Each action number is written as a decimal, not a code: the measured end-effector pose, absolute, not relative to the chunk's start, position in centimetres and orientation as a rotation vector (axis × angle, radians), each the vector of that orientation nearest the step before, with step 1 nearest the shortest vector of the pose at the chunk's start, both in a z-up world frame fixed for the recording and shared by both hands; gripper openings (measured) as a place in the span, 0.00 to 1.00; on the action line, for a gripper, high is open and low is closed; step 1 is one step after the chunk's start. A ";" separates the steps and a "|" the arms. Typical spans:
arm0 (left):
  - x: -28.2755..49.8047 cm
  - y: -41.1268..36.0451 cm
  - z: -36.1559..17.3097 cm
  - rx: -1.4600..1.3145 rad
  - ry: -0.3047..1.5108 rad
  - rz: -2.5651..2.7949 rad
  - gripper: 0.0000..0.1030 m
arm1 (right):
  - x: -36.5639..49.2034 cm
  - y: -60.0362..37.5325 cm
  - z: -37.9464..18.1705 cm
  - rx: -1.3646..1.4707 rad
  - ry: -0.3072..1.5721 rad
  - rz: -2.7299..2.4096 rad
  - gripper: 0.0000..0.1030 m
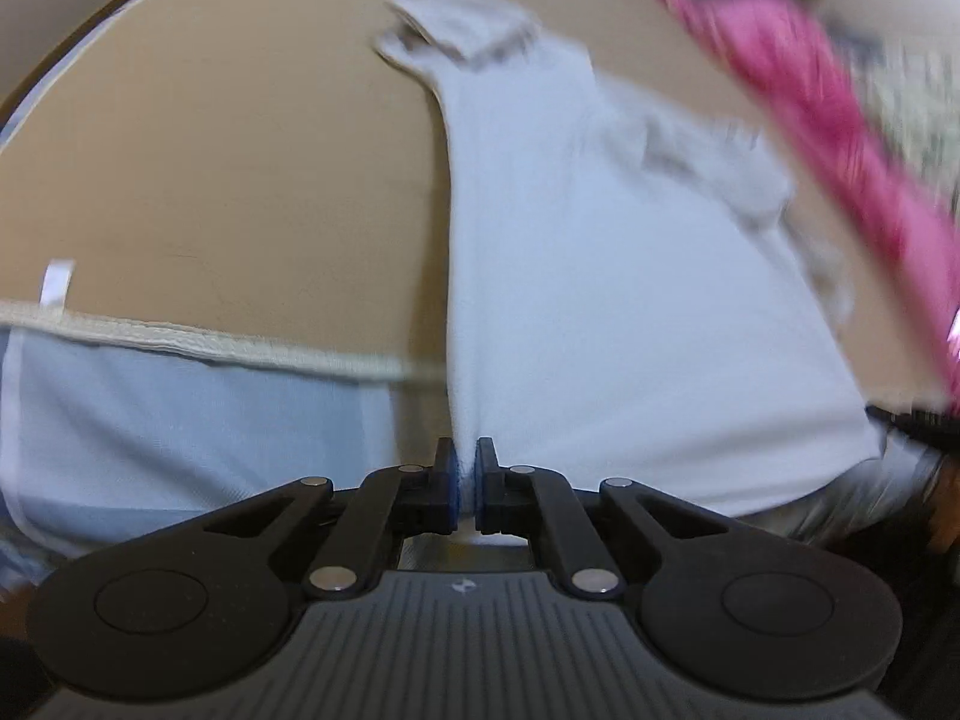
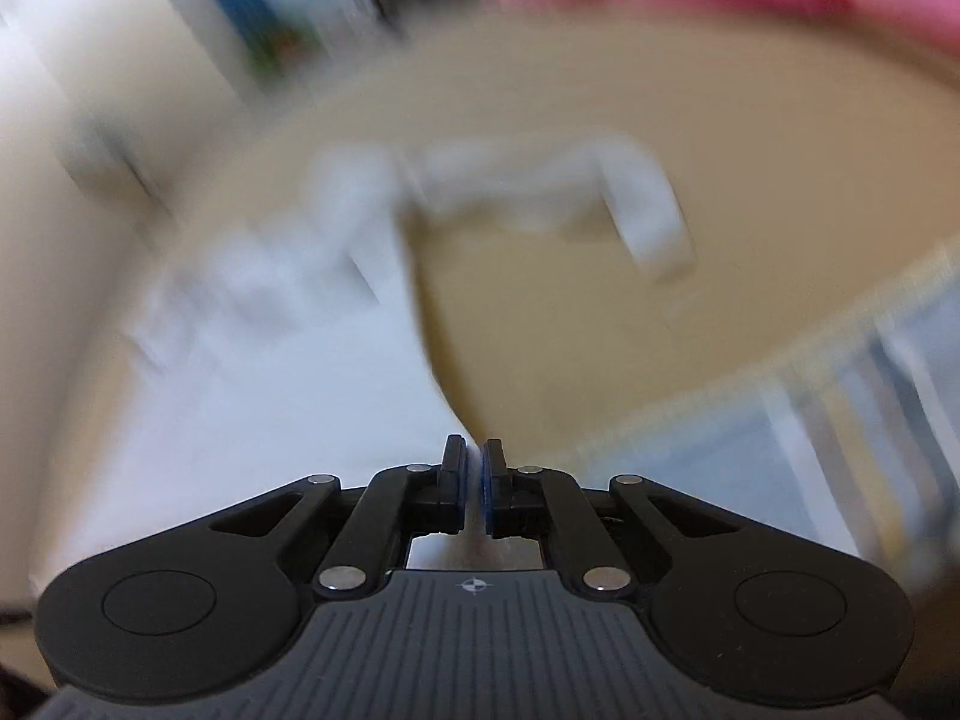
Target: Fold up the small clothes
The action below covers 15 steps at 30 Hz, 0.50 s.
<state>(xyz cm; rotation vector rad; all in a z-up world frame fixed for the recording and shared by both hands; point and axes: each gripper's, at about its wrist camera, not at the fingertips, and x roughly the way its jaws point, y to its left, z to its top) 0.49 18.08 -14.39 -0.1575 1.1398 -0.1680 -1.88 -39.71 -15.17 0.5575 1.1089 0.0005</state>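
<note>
White cloth fills both views — a small white garment (image 1: pixel 600 276) lies spread on the tan tabletop (image 1: pixel 210 180), its folded sleeve (image 1: pixel 456 24) at the far end. The left tool (image 1: pixel 467 480) is clamped on the garment's near edge, fabric pinched between its blue pads. The right tool (image 2: pixel 474 480) likewise grips a white edge, though its view is badly blurred. A pink cloth (image 1: pixel 810 120) lies beyond. No writing is readable — only a blank white tag (image 1: pixel 57 282).

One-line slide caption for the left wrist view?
Left gripper pinches the hem of a small white cotton shirt spread on the tan table.
</note>
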 end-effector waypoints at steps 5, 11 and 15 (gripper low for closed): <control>2.3 15.6 -14.7 -0.002 1.098 -0.078 0.09 | -1.0 -36.1 -16.7 0.205 1.222 -0.102 0.08; 5.1 12.8 -14.3 -0.093 1.035 -0.183 0.14 | -0.4 -37.1 -15.8 0.471 1.071 0.028 0.10; 7.9 11.8 -19.0 -0.027 1.267 -0.094 0.15 | 0.8 -35.3 -20.0 0.375 1.306 -0.008 0.16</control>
